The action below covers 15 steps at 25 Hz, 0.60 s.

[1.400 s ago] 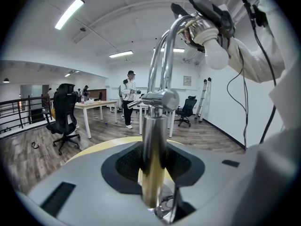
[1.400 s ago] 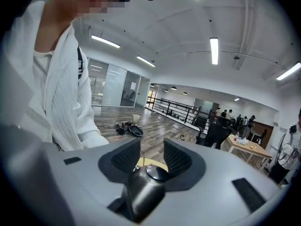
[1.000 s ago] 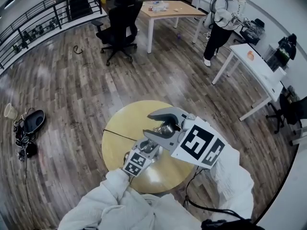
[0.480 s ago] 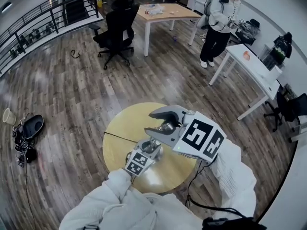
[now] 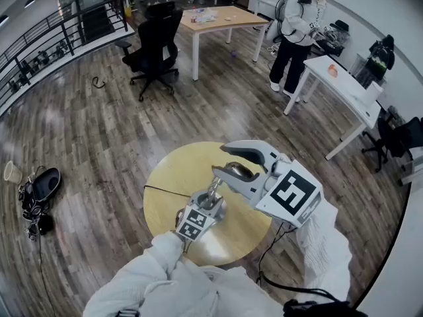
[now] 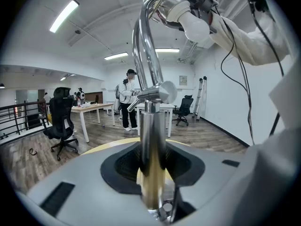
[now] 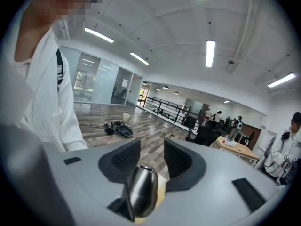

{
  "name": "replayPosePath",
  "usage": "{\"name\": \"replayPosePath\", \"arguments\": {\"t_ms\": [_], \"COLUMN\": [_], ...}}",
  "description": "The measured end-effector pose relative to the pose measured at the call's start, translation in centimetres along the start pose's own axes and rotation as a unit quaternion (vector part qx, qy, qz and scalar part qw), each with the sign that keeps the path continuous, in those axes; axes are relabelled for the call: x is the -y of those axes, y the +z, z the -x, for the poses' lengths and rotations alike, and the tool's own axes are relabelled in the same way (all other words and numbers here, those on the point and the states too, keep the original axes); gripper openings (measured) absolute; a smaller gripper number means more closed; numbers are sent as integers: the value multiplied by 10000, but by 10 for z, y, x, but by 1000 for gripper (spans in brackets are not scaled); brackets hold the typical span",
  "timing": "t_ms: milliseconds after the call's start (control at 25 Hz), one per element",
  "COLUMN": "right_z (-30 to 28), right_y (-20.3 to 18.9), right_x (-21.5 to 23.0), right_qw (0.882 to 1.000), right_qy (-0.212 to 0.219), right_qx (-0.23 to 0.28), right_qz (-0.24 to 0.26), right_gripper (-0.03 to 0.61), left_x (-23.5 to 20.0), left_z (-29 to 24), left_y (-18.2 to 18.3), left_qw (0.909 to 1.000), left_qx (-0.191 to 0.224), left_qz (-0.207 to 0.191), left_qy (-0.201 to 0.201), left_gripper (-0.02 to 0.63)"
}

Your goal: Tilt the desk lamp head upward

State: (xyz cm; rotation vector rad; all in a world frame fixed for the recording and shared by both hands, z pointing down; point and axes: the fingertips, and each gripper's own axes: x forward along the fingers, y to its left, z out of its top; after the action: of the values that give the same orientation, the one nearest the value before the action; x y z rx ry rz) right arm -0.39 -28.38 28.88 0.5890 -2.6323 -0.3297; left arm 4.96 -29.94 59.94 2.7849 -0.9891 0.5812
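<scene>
Loose white sleeves (image 5: 153,271) cover both arms, crinkled at the cuffs. The right tool (image 5: 239,165) has a smooth pale grey shell with two curved grey jaws. It carries a white cube (image 5: 291,195) printed with bold black square markers. The left tool (image 5: 213,193) has a smaller marker cube (image 5: 195,223) of the same kind. Black ribbed pads (image 6: 127,162) line the jaws inside. Small dark rectangular slots (image 7: 246,195) mark the shell. A thin black cable (image 5: 262,259) trails by the right sleeve.

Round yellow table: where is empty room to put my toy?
Bare: far left of the round yellow table, between rim and thin black cable. Crowded: the middle, where left gripper and right gripper hold the chrome desk lamp.
</scene>
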Motion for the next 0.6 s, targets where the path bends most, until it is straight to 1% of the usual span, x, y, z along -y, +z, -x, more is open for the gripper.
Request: {"name": "replayPosePath", "arguments": {"t_ms": [80, 160, 240, 320, 400, 440, 520, 600], "right_z": [19, 41, 66, 95, 127, 142, 168, 182], "right_y": [5, 4, 2, -2, -14, -25, -59, -108], "right_x": [15, 27, 35, 39, 38, 35, 24, 4], "right_qw": [9986, 9941, 9857, 9719, 9503, 9360, 9011, 8628], "right_qy": [-307, -585, -956, -1450, -2086, -2440, -3155, -3733], "right_qx": [289, 538, 821, 1166, 1507, 1645, 1807, 1777], "right_qz": [-329, -735, -1116, -1445, -1754, -1929, -2361, -2910], "right_gripper": [161, 161, 161, 161, 161, 161, 161, 159], "left_x": [0, 1, 3, 5, 6, 6, 7, 12], "left_z": [3, 10, 19, 32, 49, 61, 86, 110], "left_y": [2, 3, 4, 6, 10, 13, 18, 24], "left_qw": [10000, 9999, 9999, 9997, 9989, 9982, 9960, 9933], "left_qx": [47, 83, 111, 224, 467, 606, 873, 1130], "left_qz": [4, 4, -35, -84, -53, -8, 78, 188], "left_qy": [-27, -57, -78, -99, -67, -3, 145, 173], "left_gripper": [129, 129, 130, 130, 130, 130, 130, 124]}}
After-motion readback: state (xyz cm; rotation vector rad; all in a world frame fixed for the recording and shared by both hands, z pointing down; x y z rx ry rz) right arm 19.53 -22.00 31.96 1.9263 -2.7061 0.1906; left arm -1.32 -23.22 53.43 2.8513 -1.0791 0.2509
